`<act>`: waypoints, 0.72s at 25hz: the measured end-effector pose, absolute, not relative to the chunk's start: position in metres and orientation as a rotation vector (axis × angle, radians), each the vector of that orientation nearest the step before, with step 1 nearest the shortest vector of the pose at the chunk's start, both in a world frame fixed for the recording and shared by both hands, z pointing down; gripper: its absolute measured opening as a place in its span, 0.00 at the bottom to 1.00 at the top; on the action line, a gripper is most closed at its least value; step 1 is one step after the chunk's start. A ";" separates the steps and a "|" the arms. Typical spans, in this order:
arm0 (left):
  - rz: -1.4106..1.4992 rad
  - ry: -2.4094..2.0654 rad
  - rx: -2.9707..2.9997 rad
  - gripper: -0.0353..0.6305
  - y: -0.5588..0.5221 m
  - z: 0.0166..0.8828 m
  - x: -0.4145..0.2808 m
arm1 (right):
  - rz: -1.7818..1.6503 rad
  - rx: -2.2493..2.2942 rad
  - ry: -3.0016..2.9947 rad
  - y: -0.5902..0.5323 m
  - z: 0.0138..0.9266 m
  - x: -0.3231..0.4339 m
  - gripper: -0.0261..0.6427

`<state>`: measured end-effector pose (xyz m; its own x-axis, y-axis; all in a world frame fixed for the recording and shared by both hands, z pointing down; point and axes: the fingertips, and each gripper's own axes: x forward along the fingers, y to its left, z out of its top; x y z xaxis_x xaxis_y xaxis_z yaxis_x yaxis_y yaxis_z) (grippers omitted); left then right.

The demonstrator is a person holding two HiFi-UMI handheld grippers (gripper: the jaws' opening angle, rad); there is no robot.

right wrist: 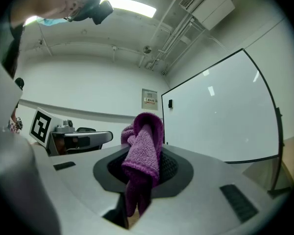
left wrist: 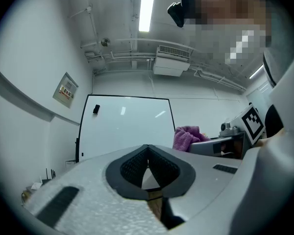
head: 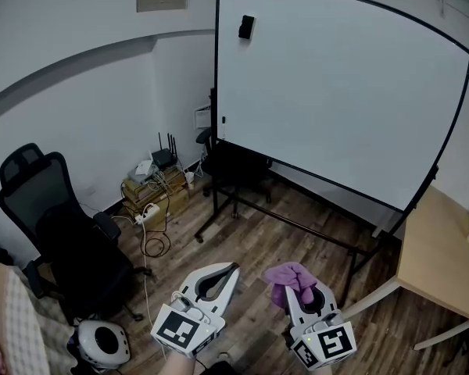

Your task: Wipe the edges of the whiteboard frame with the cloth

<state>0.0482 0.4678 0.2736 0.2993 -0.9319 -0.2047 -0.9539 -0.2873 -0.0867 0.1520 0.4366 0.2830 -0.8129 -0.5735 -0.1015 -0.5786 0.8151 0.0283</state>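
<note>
A large whiteboard point(head: 336, 84) with a thin black frame stands on a rolling stand ahead of me; it also shows in the left gripper view as the whiteboard point(left wrist: 127, 126) and in the right gripper view as the whiteboard point(right wrist: 220, 116). My right gripper point(head: 303, 286) is shut on a purple cloth point(head: 289, 278), which bunches up above its jaws; the cloth point(right wrist: 143, 151) fills the middle of the right gripper view. My left gripper point(head: 221, 273) is shut with nothing in it, its jaws meeting at the tip. Both are held low, well short of the board.
A black office chair point(head: 59, 225) stands at the left. A cardboard box with routers and cables point(head: 155, 184) sits by the wall. A wooden table point(head: 442, 248) is at the right. A black eraser point(head: 246, 26) clings to the board's upper left.
</note>
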 end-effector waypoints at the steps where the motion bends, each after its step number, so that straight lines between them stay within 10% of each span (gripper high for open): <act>1: 0.166 1.744 -2.367 0.08 0.466 0.275 0.045 | 0.084 -0.927 2.907 0.435 0.284 0.149 0.14; 18: 0.229 1.648 -2.415 0.08 0.448 0.278 -0.015 | 0.058 -0.975 2.895 0.419 0.295 0.085 0.14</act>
<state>-0.0148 0.4480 0.2775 0.3634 -0.8991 -0.2439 -0.9316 -0.3537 -0.0841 0.0855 0.4188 0.2949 -0.7928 -0.6021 -0.0941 -0.6054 0.7958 0.0084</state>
